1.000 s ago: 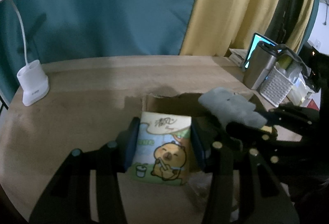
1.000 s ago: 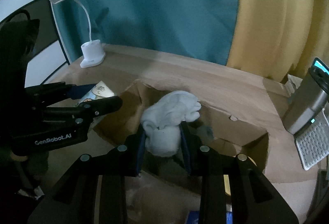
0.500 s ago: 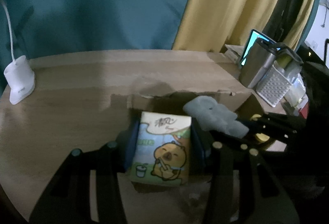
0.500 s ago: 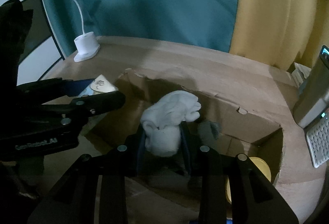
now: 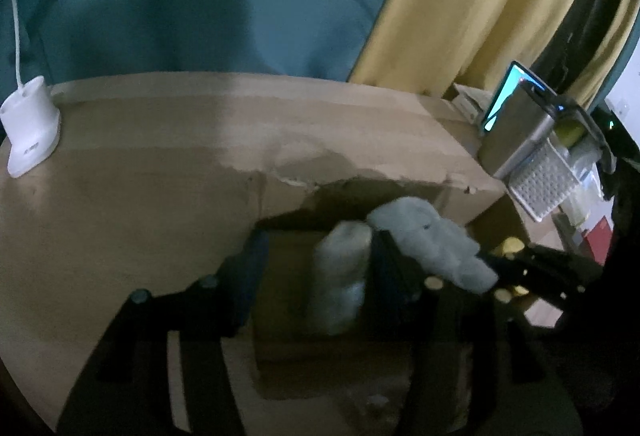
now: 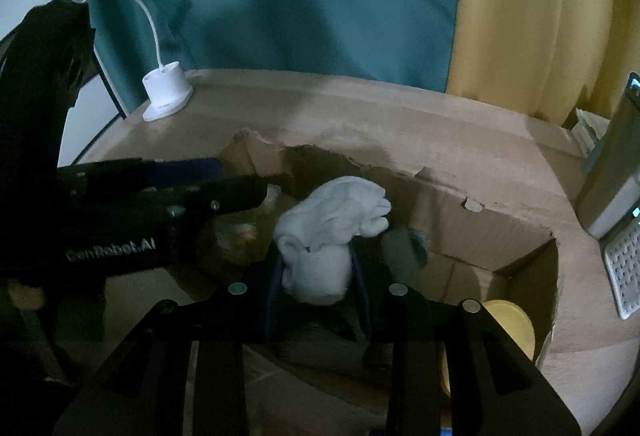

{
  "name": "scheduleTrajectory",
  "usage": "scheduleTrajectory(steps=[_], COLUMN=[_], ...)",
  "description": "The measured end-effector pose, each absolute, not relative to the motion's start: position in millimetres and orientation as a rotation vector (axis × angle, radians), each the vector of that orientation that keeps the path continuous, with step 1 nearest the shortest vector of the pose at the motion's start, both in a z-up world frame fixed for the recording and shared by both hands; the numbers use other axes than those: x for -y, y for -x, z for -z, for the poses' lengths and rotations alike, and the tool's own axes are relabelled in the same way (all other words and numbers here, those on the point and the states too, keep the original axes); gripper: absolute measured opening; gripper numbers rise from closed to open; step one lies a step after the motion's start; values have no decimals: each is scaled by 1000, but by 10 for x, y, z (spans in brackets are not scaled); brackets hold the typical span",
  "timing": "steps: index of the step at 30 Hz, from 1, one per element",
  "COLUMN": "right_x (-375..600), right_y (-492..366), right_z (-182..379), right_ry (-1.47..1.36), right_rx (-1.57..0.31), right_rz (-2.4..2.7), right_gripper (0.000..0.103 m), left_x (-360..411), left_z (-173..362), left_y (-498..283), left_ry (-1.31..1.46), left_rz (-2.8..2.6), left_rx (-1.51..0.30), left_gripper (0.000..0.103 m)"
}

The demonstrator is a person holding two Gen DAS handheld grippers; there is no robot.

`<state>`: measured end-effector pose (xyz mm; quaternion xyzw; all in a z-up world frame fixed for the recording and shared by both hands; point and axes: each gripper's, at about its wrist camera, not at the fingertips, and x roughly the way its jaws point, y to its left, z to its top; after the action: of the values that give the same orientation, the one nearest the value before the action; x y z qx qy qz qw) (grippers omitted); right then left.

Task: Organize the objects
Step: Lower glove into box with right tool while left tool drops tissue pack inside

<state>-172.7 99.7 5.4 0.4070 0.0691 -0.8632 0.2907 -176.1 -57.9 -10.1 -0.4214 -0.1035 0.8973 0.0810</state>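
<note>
An open cardboard box sits on the wooden table. My right gripper is shut on a rolled white sock and holds it over the box's inside. The sock also shows in the left wrist view. My left gripper is open over the box. A blurred pale packet, the tissue pack with the cartoon print, is falling between its fingers. In the right wrist view the left gripper reaches in from the left above the box.
A white desk lamp stands at the table's back left. A steel tumbler and a white perforated basket stand to the right of the box. A yellow round object lies in the box's right corner.
My left gripper has opened and let go of the tissue pack, which drops into the box. Both grippers have moved farther over the box. The right still holds the sock.
</note>
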Motion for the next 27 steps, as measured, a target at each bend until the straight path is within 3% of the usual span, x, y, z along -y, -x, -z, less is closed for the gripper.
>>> scheduleTrajectory(steps=[19,27], right_x=[-735,-708], right_y=[1678,1734], right_z=[151,182], right_ry=[-1152,-1185], right_rx=[-224,-193], right_rz=[2209,2205], right_gripper=[34,45], left_x=[911,869], left_z=[178,225], left_y=[1560,1537], left_ry=[1271,1288], left_rz=[-2718,-2679], left_rx=[367,368], left_gripper=[57,57])
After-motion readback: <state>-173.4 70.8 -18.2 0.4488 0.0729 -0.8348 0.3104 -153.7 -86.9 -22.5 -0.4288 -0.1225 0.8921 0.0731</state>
